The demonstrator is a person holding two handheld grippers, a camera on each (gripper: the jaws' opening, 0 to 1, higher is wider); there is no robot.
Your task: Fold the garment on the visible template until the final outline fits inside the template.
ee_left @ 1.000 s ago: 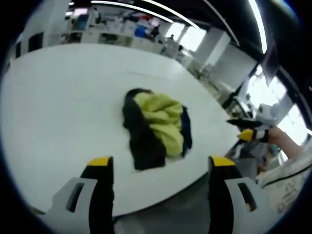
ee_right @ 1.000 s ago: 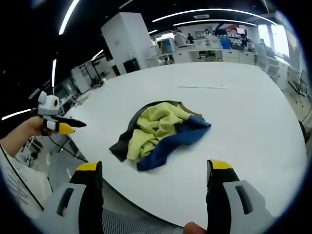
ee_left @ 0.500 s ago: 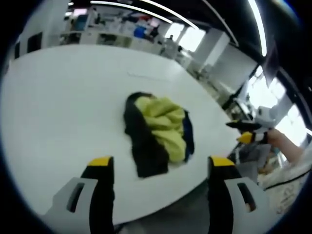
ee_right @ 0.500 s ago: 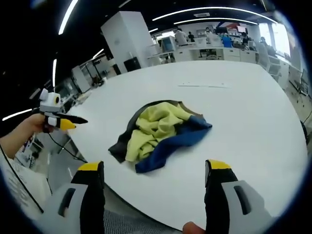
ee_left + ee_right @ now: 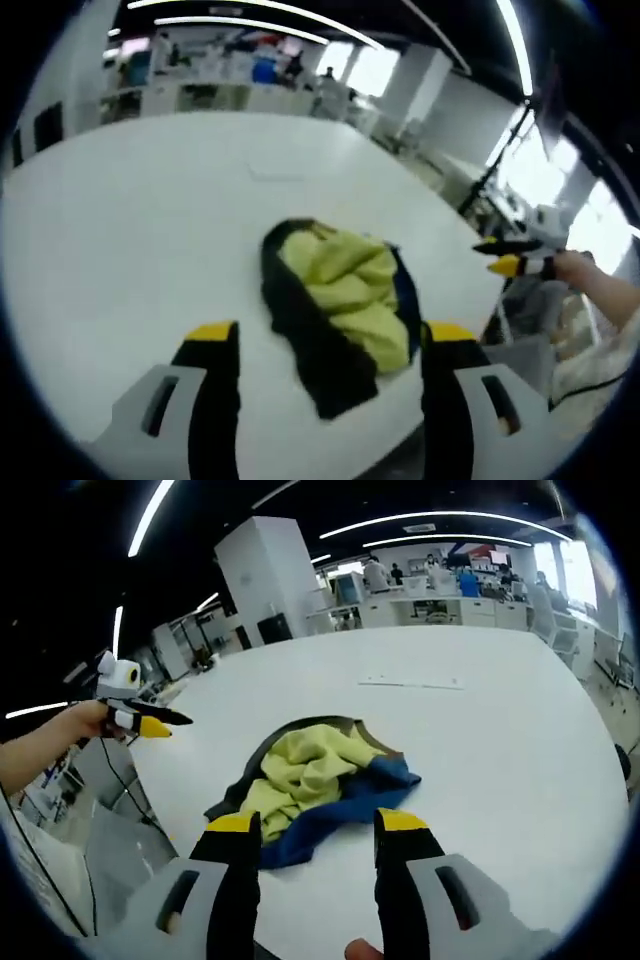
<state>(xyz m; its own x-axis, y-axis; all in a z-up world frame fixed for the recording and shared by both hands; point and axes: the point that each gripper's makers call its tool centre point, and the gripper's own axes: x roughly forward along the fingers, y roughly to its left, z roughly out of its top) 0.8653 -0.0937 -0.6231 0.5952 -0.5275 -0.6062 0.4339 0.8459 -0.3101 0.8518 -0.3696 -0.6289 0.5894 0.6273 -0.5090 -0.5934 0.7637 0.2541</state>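
A crumpled garment, yellow-green with black and blue parts, lies bunched on the white table. My left gripper is open just short of its near black edge, jaws wide apart and nothing between them. In the right gripper view the same garment lies near the table's edge. My right gripper is open with a narrower gap, close to the blue hem. Each gripper also shows held in a hand off the table's side: the right gripper and the left gripper.
A faint thin strip marks the table beyond the garment, also visible as a strip in the left gripper view. Desks, shelves and people stand in the far background. The table edge drops off close to the garment on the near side.
Both views have closed in on the garment, which looks larger and nearer the jaws. The right gripper's jaws have drawn closer together. The garment itself has not moved.
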